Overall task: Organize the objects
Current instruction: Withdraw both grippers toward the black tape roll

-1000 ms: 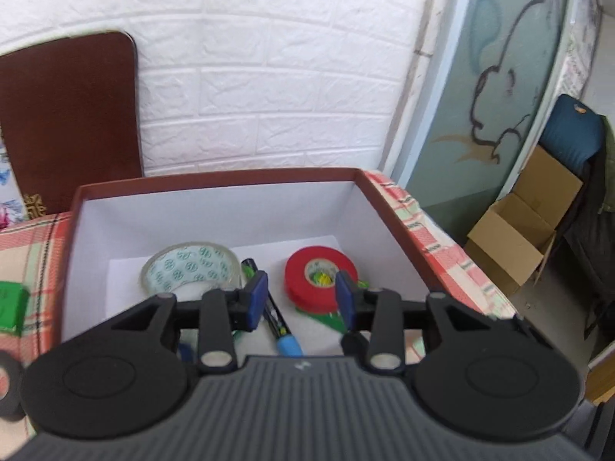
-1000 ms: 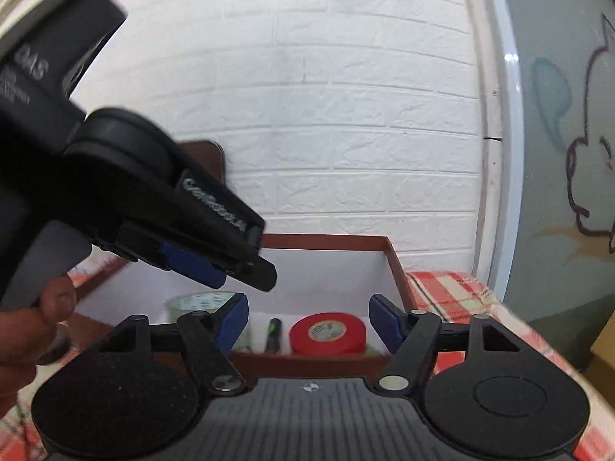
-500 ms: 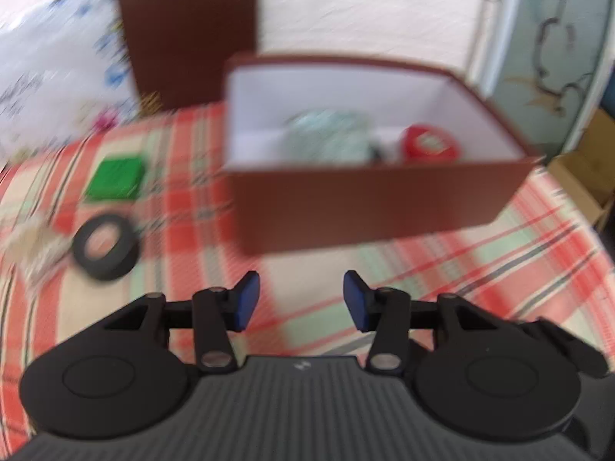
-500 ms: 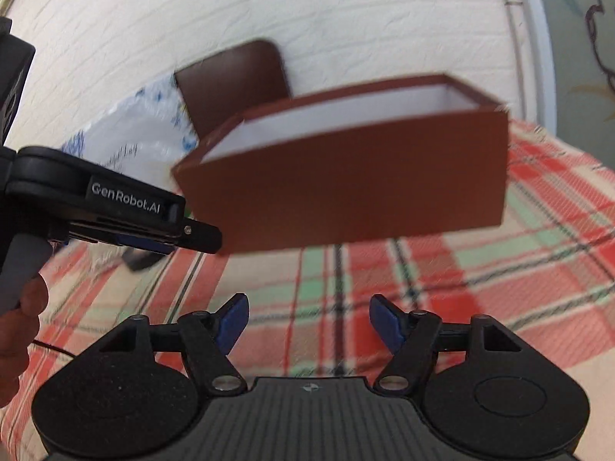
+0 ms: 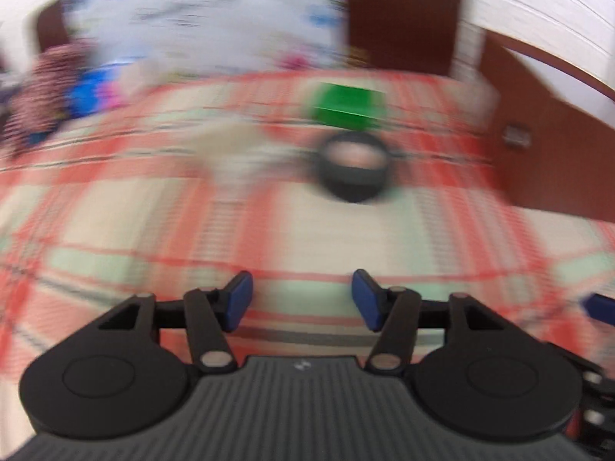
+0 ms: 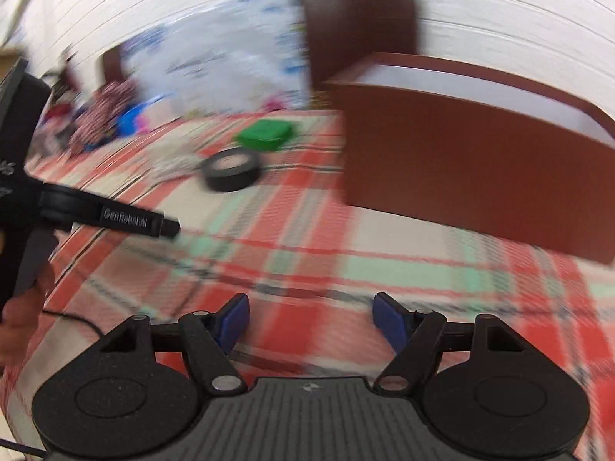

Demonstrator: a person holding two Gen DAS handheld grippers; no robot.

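Observation:
A black tape roll (image 5: 353, 171) lies on the plaid cloth ahead of my left gripper (image 5: 301, 299), which is open and empty. A green block (image 5: 346, 109) sits just behind the roll. The brown box (image 5: 549, 134) with a white inside stands at the right. In the right wrist view the roll (image 6: 232, 169) and green block (image 6: 267, 134) lie far left of centre, the box (image 6: 472, 157) at right. My right gripper (image 6: 309, 324) is open and empty over the cloth. The left gripper's body (image 6: 96, 213) shows at the left edge. Both views are motion-blurred.
A brown chair back (image 5: 403, 11) and a white patterned bag (image 5: 200, 19) stand behind the table by the white brick wall. Colourful items (image 5: 61, 92) lie at the far left. A pale crumpled thing (image 6: 173, 161) lies beside the roll.
Both grippers have pulled back from the box and swung left. The black roll and green block now sit ahead of the left gripper. The jaws have stayed open and empty.

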